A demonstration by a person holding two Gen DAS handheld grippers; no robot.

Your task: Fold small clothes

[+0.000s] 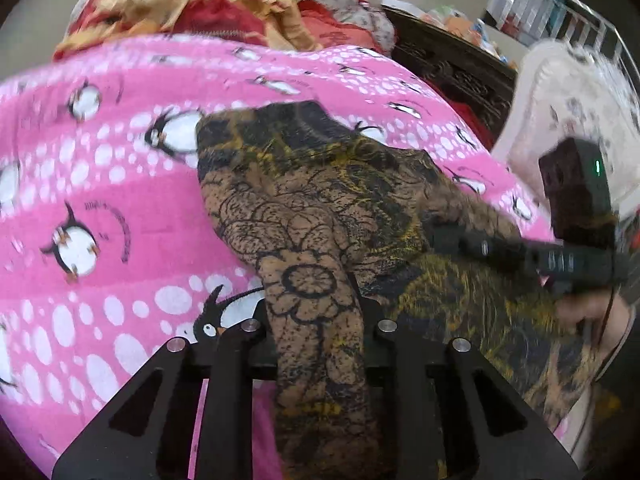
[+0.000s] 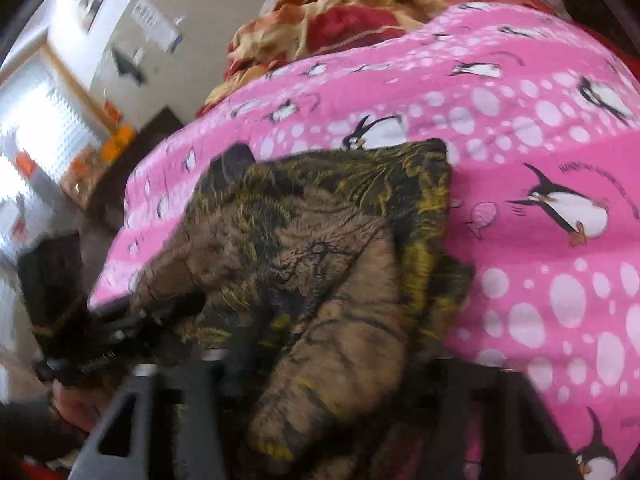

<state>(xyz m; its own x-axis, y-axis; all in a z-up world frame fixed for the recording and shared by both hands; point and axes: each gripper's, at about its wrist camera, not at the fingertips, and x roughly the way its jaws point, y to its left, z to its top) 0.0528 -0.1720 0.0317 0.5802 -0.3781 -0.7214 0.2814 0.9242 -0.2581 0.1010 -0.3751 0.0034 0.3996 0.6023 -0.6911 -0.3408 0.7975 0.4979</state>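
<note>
Folding the brown printed garment (image 1: 304, 208) on the pink blanket (image 1: 100, 208), both grippers, left (image 1: 318, 332) and right (image 2: 320, 364), clamped on it; next, lay the fold flat.

Home bedroom — penguin-print bedsheet (image 1: 120, 208)

Garment (image 1: 320, 216): tan-brown w/ black line-drawn flowers, plus darker black patches streaked mustard yellow toward right of frame. Blanket (image 1: 120, 208) under it: hot pink, white oval dots, black-and-white penguins w/ orange feet. Crumpled cloth (image 1: 208, 4) at top of frame: red, orange and gold print. Tongs (image 1: 316, 356) at bottom centre: matte black, silver pin heads.
</note>
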